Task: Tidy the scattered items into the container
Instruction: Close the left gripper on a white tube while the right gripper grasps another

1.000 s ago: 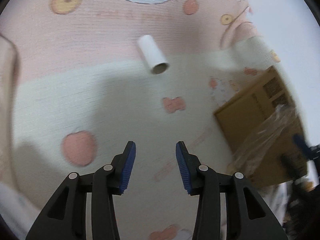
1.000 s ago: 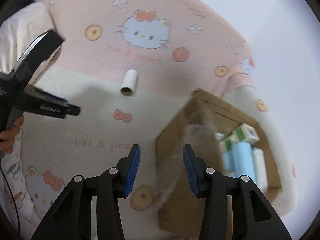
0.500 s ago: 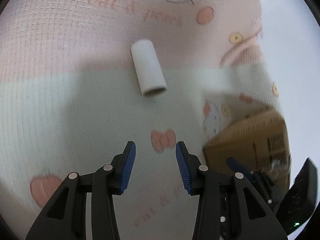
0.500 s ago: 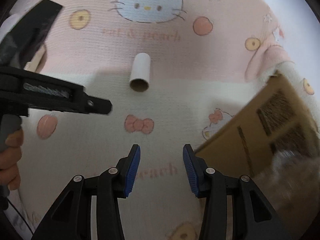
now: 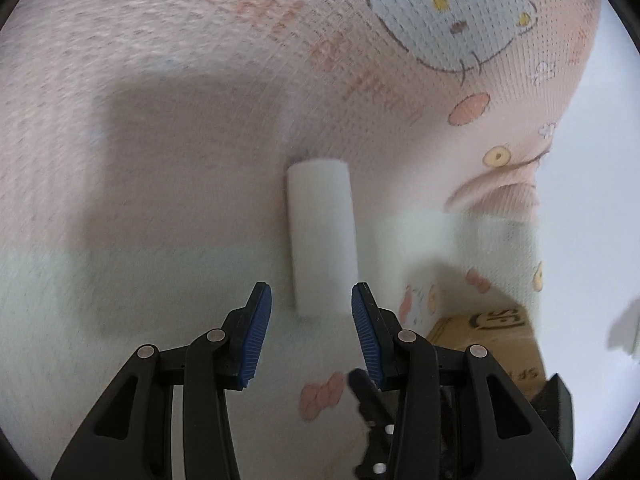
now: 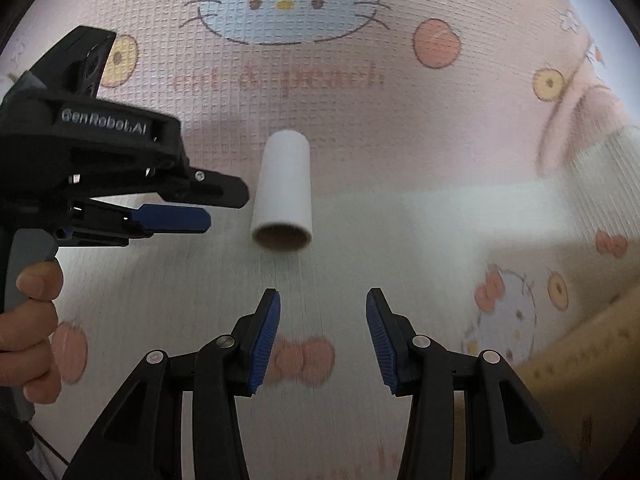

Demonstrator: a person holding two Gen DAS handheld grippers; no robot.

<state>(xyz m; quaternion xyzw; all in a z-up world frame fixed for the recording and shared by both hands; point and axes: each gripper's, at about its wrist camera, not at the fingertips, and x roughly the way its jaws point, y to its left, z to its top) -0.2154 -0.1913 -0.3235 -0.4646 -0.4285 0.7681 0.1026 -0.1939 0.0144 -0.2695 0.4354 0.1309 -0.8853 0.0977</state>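
A white cardboard tube (image 5: 322, 236) lies on the pink and cream Hello Kitty blanket (image 5: 160, 160). My left gripper (image 5: 311, 312) is open, its blue pads on either side of the tube's near end, just short of it. In the right wrist view the tube (image 6: 285, 190) lies ahead with its open end facing me. My right gripper (image 6: 323, 320) is open and empty, a little short of the tube. The left gripper (image 6: 208, 204) comes in from the left there, its tips beside the tube. The cardboard box (image 5: 500, 344) is at the lower right.
The blanket ends at a pale surface (image 5: 592, 200) on the right. The box edge also shows at the lower right of the right wrist view (image 6: 580, 344). A hand (image 6: 32, 320) holds the left gripper's handle.
Both grippers have moved forward toward the tube, which now looks much larger. The left gripper's open jaws have come up to the tube's near end. The box has slid toward the frame edges.
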